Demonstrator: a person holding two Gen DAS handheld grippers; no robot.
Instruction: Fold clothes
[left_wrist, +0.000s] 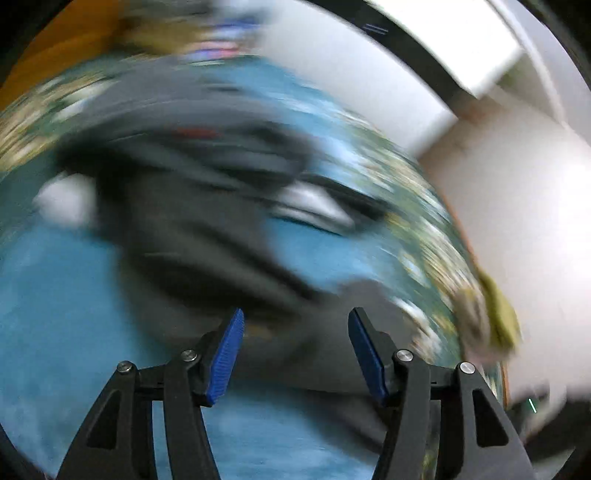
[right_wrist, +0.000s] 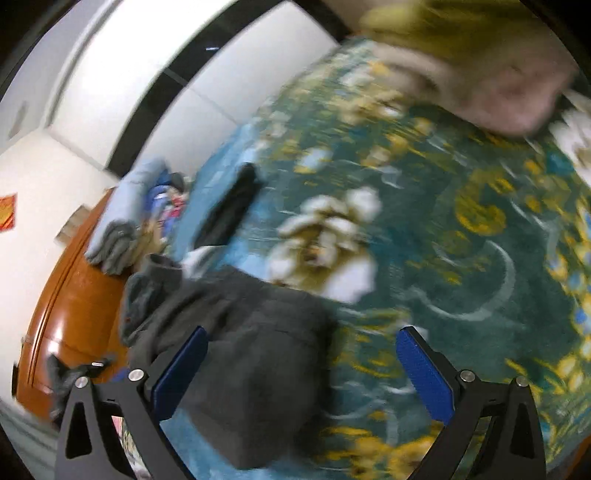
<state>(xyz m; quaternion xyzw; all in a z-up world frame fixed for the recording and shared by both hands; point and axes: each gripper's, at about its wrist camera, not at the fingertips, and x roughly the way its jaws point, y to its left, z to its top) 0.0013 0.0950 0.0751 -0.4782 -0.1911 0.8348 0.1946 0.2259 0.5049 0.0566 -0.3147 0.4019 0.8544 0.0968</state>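
Note:
A dark grey garment (left_wrist: 207, 236) lies crumpled on a blue and floral bed cover (left_wrist: 66, 302); the left wrist view is strongly blurred. My left gripper (left_wrist: 295, 354) is open and empty just above the garment's near edge. In the right wrist view the same grey garment (right_wrist: 251, 350) lies at the lower left on the floral cover (right_wrist: 461, 258). My right gripper (right_wrist: 303, 369) is wide open and empty, its left finger (right_wrist: 181, 373) over the garment.
A pile of blue and grey clothes (right_wrist: 125, 214) sits at the bed's far end by an orange wooden board (right_wrist: 70, 317). A black flat object (right_wrist: 229, 206) lies on the cover. A beige and yellow-green heap (right_wrist: 480, 62) is at the top right. White walls surround the bed.

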